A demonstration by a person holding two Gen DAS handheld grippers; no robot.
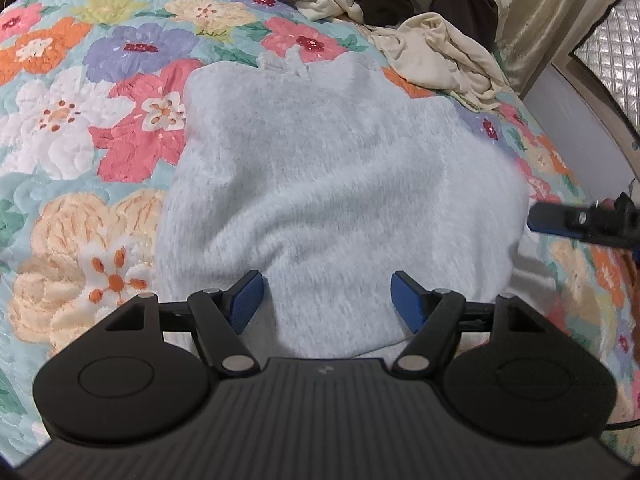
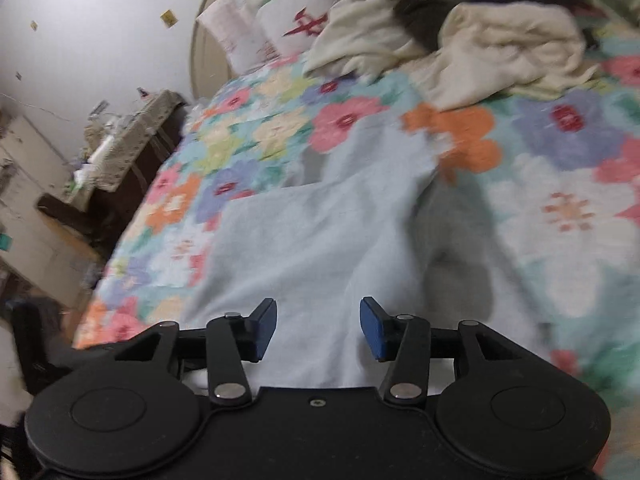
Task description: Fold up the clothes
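In the left wrist view, the left gripper at the bottom centre holds its two blue, ribbed-faced fingers wide apart with nothing between them; they hover over the near edge of a pale grey-blue fuzzy fleece garment, which fills the middle of the frame as a soft, rounded, roughly rectangular mound with gentle ripples. In the right wrist view, the right gripper likewise has its blue fingers spread and empty, poised above the lower end of the same garment, whose cloth looks smoother here, though the picture is blurred. The garment lies on a quilted bedspread printed with big pink, orange, lilac and white flowers on turquoise. At the right edge of the left wrist view the right gripper's blue fingertip shows just beside the garment's side. At the top, a crumpled heap of cream, grey and dark clothes lies well apart from both grippers.
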